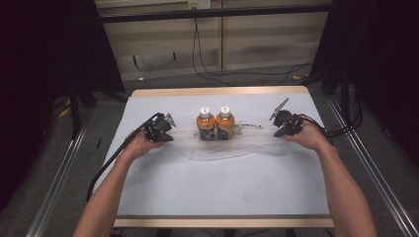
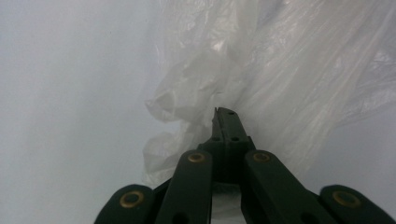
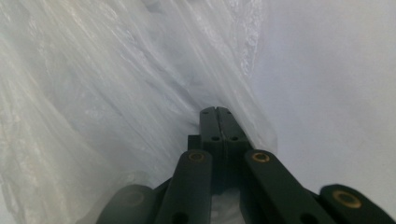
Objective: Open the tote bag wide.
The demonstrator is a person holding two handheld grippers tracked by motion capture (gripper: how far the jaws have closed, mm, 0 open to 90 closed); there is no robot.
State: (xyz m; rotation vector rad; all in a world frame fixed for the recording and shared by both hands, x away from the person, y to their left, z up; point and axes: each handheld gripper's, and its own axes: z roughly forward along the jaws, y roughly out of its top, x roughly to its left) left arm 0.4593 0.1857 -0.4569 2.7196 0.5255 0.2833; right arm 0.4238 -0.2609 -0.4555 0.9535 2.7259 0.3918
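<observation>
Two orange bottles (image 1: 205, 124) (image 1: 225, 122) with white caps stand upright side by side at the table's middle, on or inside a clear plastic bag (image 1: 232, 147) that is stretched flat sideways around them. My left gripper (image 1: 170, 134) is at the bag's left end. In the left gripper view its jaws (image 2: 225, 114) are pressed together, with bunched film (image 2: 187, 93) at their tip. My right gripper (image 1: 275, 131) is at the bag's right end, its jaws (image 3: 216, 112) together too, with taut film (image 3: 93, 93) running away from them.
A white cloth (image 1: 217, 192) covers the table, with wooden strips at the far edge (image 1: 217, 92) and near edge. Metal rails (image 1: 54, 177) run along both sides on the floor. Cables (image 1: 212, 74) lie on the floor beyond the table.
</observation>
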